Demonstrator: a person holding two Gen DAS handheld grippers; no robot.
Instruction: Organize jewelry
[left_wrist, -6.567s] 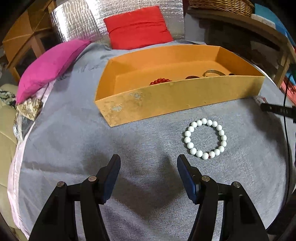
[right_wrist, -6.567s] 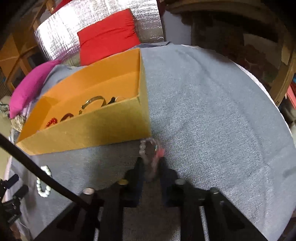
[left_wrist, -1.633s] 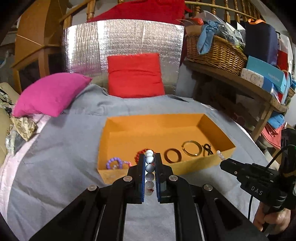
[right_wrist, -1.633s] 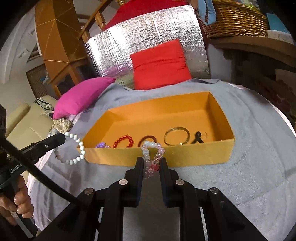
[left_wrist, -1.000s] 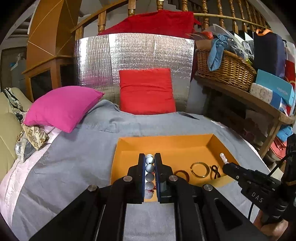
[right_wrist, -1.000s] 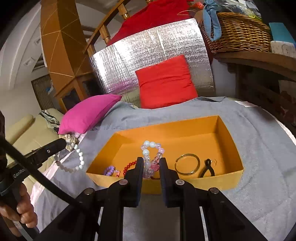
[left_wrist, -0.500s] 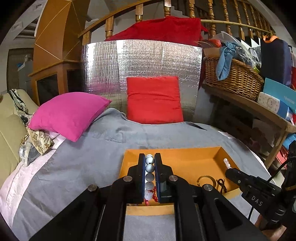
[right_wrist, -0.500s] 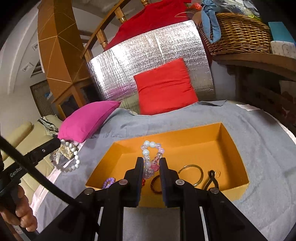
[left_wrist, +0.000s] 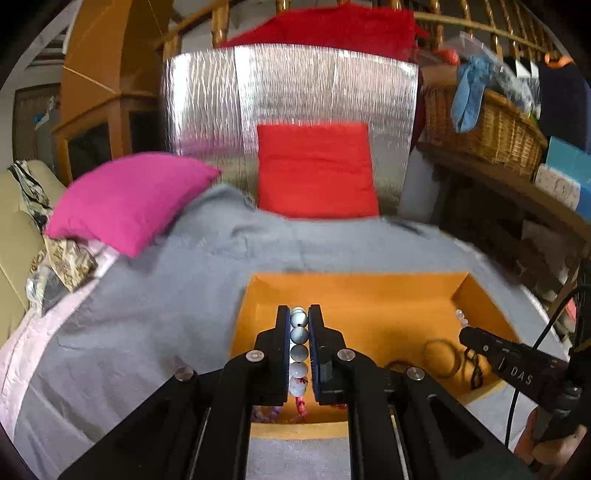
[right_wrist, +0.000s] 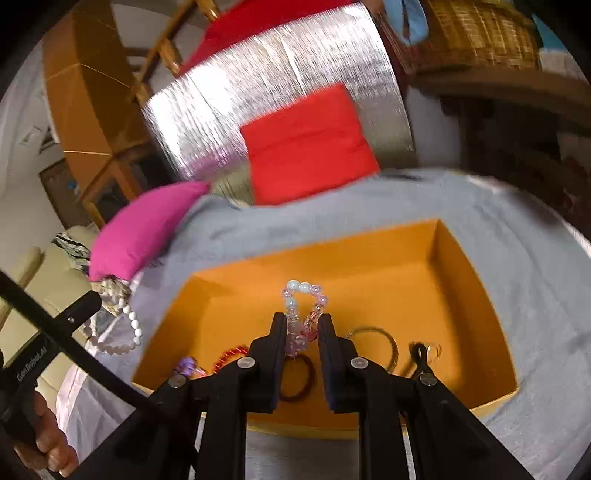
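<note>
Left claw is clamped on the white bead bracelet, its beads stacked in a line running straight toward twelve o'clock between the pads, above the orange box. Right claw pinches the pink-and-clear bead bracelet, whose loop stands up toward twelve over the same box, with a gold bangle at three o'clock of it.

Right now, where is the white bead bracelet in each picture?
Left wrist: white bracelet low centre, clamped between the left gripper's fingers.
Right wrist: it dangles at far left from that gripper.
Shared landmark: the orange box.
</note>
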